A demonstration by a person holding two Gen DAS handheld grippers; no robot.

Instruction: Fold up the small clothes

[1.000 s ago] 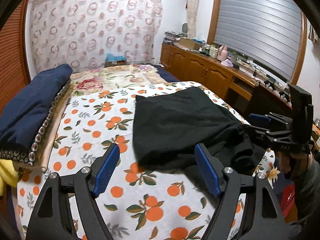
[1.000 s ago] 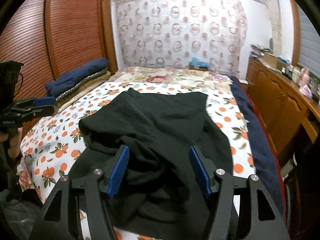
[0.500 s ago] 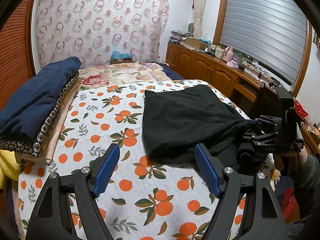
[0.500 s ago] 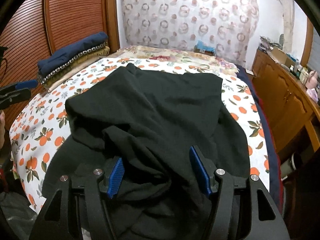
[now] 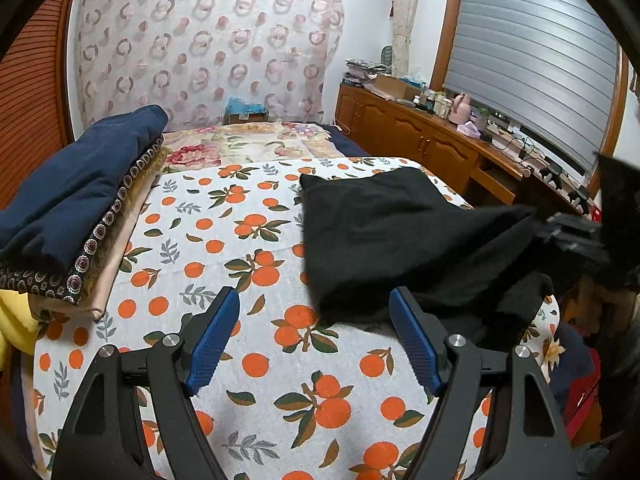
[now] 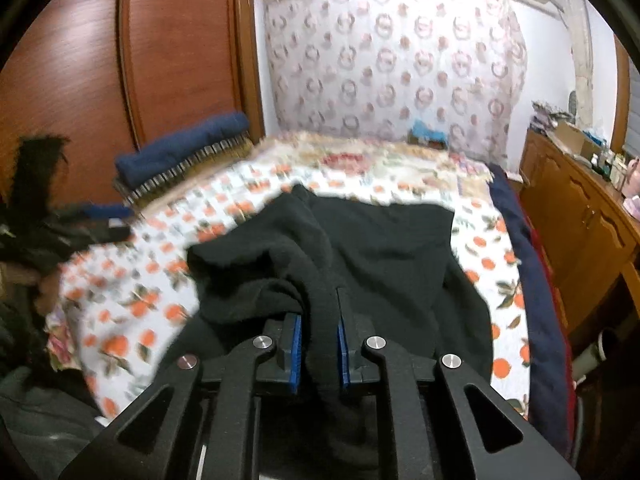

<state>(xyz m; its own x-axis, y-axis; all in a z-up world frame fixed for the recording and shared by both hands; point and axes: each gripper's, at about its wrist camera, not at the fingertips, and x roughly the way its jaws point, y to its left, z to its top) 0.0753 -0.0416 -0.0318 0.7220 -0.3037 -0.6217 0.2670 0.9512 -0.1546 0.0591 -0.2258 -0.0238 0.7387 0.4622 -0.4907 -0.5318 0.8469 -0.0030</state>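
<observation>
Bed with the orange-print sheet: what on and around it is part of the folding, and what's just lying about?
Part of the job:
black garment
right tongs, closing on a bunch of its fabric
left tongs, open, empty

Lying about:
folded blanket stack
sideboard clutter

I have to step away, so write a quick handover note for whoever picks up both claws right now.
Right claw: jaws closing on a bunched fold at the near edge of the black garment; cloth is between the pads.
Left claw: open, nothing in it, hovering over the orange-print sheet beside the garment.
Garment: lying on the bed, far part fairly flat, near part rumpled.
Done: right-side grasp only. No fold made yet.
Left: take another edge with the left claw, spread it, fold it, probably set it with the folded pile at the sheet's edge.
</observation>
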